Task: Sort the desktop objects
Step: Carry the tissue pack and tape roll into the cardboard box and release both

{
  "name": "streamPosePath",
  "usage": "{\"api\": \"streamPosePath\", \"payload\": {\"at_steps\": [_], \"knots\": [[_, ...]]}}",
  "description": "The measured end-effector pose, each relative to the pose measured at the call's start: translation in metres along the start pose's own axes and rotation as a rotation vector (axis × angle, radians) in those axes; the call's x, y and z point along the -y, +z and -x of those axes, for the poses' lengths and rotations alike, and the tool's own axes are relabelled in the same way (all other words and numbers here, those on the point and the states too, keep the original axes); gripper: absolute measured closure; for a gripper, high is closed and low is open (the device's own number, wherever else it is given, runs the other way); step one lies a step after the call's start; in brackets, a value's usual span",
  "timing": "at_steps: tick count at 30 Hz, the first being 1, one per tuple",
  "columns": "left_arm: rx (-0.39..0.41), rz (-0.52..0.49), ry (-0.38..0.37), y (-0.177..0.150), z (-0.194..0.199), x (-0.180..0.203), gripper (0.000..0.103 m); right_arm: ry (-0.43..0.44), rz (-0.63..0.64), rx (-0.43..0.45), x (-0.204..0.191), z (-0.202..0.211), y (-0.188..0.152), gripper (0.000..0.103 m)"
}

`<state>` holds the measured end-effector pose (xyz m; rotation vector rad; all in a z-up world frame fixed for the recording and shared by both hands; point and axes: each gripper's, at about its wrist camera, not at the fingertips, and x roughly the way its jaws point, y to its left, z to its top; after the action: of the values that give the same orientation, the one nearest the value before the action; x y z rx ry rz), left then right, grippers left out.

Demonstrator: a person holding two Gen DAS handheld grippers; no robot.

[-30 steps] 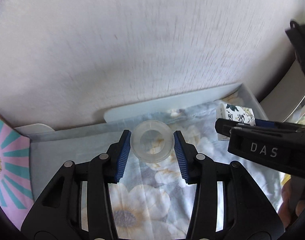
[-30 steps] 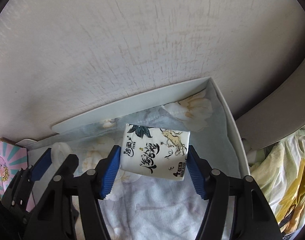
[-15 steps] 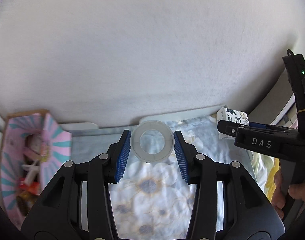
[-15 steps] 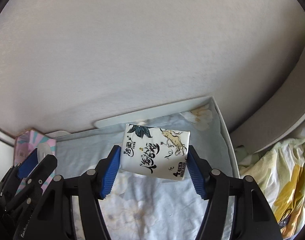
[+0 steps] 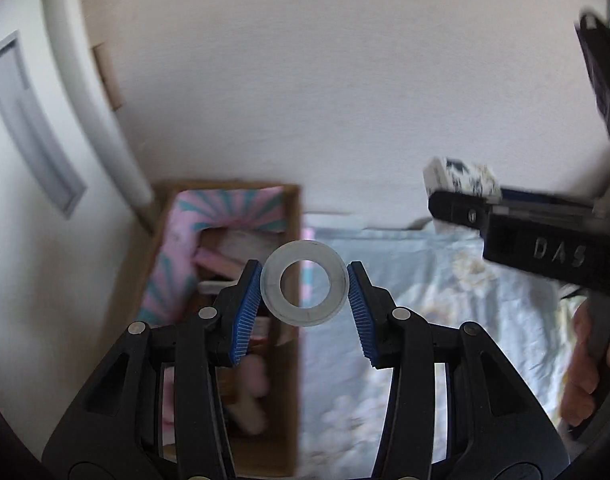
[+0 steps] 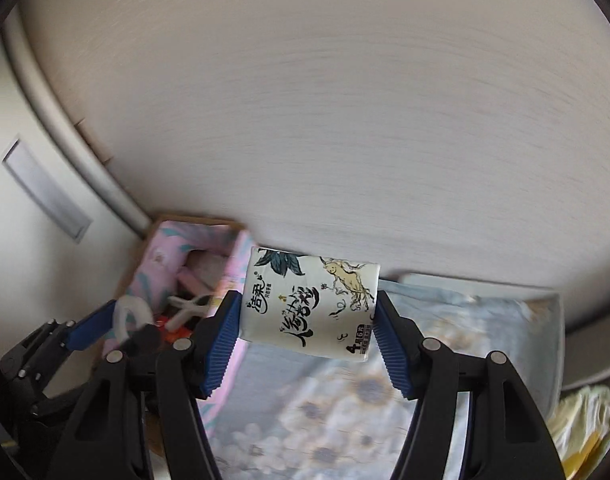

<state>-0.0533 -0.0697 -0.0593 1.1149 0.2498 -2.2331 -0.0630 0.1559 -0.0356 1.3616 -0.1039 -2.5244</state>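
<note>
Right now my left gripper (image 5: 305,295) pinches a tape ring (image 5: 304,283) across its outer rim, one blue pad on each side, the hole facing the camera. It hangs above the box (image 5: 225,280), over the box's right wall, with the flowered cloth (image 5: 425,340) lying just right of the box. My right gripper (image 6: 307,316) is pressed onto a tissue pack (image 6: 309,304), the pads on its two short ends, and it hangs to the right of the box, above the cloth.

I judge the ring light and stiff, so it should not deform under the pads, but its smooth curved edge offers only a thin line of contact on each side. It could swivel or pop out if I squeeze unevenly, so a hold straight across the widest part, as now, seems the right one. The pack looks light and soft, with a slick plastic wrapper. It is held slightly tilted, and the ends seem to give a little under the pads. I would take it by the short ends, as I have it, and press only enough to keep the film from sliding.

Inside the box I see pink items and a white clip (image 6: 187,304), blurred; I cannot tell them apart further.
</note>
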Motion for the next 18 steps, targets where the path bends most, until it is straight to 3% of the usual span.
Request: {"api": "streamPosePath", "payload": {"at_steps": [4, 9, 18], "knots": [[-0.055, 0.011, 0.048, -0.023, -0.012, -0.024, 0.063, 0.076, 0.068, -0.029, -0.052, -0.020, 0.008, 0.043], [-0.163, 0.094, 0.036, -0.051, -0.042, -0.048, 0.063, 0.111, 0.150, -0.093, -0.101, -0.060, 0.011, 0.043], [-0.232, 0.139, 0.036, -0.074, -0.060, -0.074, 0.063, 0.115, 0.212, -0.215, -0.136, -0.114, -0.004, 0.043]]}}
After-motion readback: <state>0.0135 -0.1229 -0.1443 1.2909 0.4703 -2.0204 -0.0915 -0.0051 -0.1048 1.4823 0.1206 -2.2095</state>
